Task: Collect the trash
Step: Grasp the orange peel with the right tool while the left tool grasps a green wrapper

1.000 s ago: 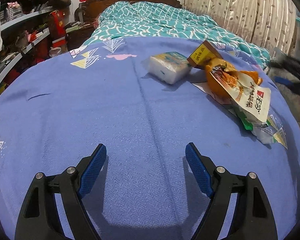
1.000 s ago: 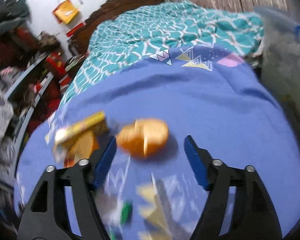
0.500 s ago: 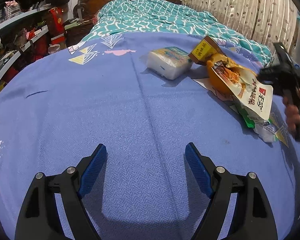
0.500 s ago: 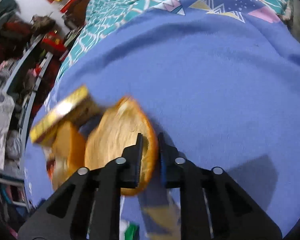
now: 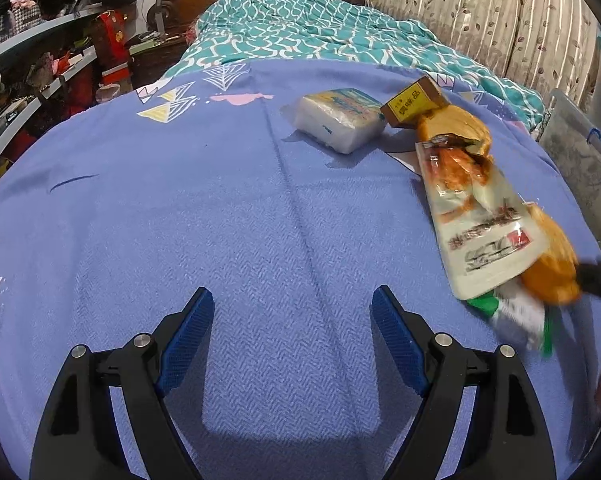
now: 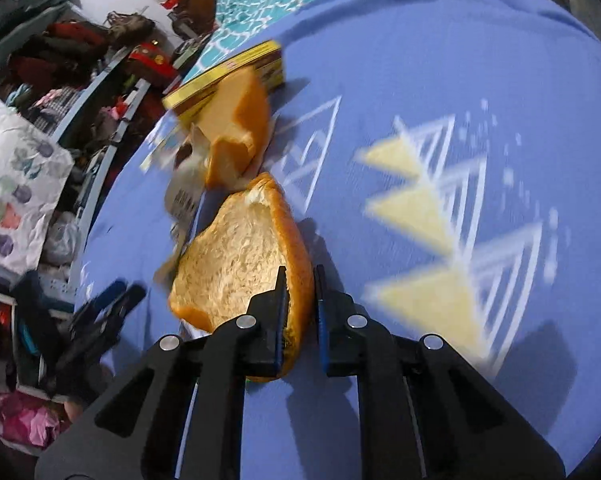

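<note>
While left tongs [image 5: 292,344] gape over blanket [image 5: 180,220], right tongs [image 6: 299,312] clamp orange peel [image 6: 240,256] edge.

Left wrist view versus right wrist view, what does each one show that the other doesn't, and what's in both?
Only the left wrist view shows the open left gripper over bare blanket, the white tissue pack and the snack bag's printed front.

Only the right wrist view shows the right gripper shut on the edge of an orange peel, pith side showing.

Both show that peel, a second peel piece, the yellow box and the blue blanket.
</note>
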